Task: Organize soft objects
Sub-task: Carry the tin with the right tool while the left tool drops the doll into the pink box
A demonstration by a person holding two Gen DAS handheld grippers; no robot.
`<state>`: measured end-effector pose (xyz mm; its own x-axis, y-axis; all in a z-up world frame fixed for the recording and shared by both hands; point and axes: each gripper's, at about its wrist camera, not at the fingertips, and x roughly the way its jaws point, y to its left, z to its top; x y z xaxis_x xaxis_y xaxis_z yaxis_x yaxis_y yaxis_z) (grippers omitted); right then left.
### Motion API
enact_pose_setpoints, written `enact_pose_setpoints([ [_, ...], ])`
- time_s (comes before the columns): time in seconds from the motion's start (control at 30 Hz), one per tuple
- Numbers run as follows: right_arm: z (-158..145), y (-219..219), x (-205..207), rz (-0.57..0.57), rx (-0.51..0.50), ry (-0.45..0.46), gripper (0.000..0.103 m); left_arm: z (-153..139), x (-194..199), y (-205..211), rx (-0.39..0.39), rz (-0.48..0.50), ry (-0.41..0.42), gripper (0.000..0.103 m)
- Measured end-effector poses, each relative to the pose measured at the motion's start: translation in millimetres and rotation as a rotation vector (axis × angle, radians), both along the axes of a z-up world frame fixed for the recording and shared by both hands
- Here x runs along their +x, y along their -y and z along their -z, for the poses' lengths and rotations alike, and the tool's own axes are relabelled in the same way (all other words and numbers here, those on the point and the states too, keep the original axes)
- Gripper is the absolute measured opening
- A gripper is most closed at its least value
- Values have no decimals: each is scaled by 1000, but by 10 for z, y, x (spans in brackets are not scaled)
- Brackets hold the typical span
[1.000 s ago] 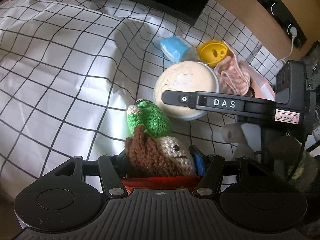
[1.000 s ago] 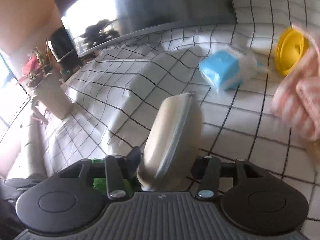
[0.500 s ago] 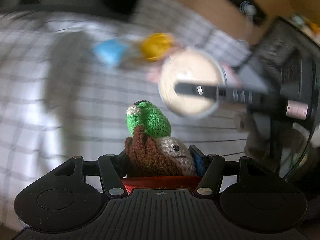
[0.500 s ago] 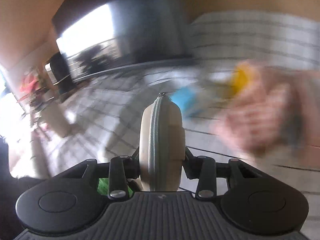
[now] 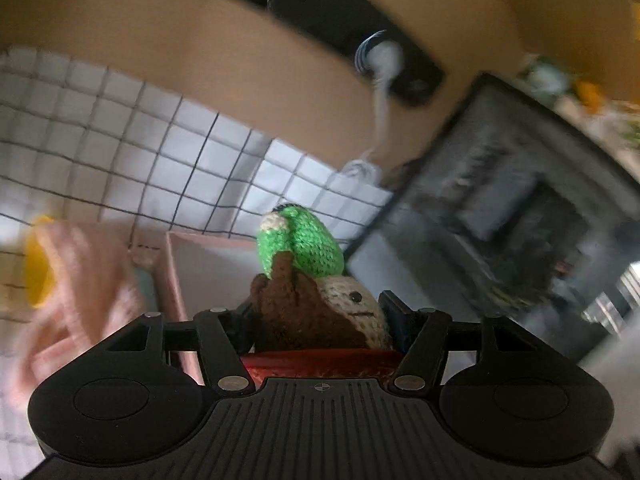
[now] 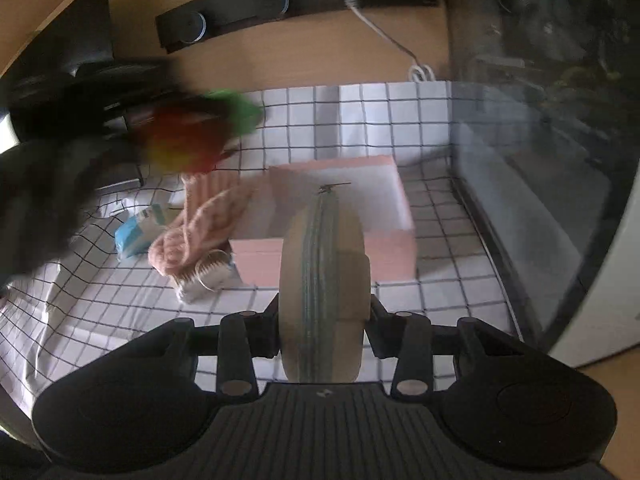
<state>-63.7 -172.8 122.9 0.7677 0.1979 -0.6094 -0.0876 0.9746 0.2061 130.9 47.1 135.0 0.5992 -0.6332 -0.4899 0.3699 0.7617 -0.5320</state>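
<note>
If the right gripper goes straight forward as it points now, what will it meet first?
Most likely the pink box. The right gripper, shut on the round beige zip pouch, points at its open top, just past the pouch. Depth is unclear, so it might pass above.

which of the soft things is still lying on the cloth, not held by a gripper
The pink knitted piece, draped beside the pink box. The crocheted toy is clamped in the left gripper, the round zip pouch in the right gripper.
</note>
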Motion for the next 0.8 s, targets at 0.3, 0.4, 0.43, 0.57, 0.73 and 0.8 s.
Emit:
enact_pose_setpoints([
  [0.3, 175, 238, 88, -44, -21, -7, 40, 322, -144, -83, 93, -177, -44, 64],
  [0.4, 131, 352, 311, -62, 22, 5, 40, 260, -527, -337, 92, -197, -45, 65],
  [0.43, 95, 347, 430, -71, 31, 18, 40, 237, -611, -368, 92, -204, -53, 65],
  [0.57, -23, 224, 913, -55, 2, 66, 40, 283, -1011, -568, 81, -227, -109, 65],
  [0.73, 116, -116, 1776, -35, -134, 56, 40, 309, -1367, -817, 61, -268, -139, 64],
  [0.8, 275, -264, 2128, -34, -180, 4, 39, 270, -1479, -917, 64, -282, -130, 64],
])
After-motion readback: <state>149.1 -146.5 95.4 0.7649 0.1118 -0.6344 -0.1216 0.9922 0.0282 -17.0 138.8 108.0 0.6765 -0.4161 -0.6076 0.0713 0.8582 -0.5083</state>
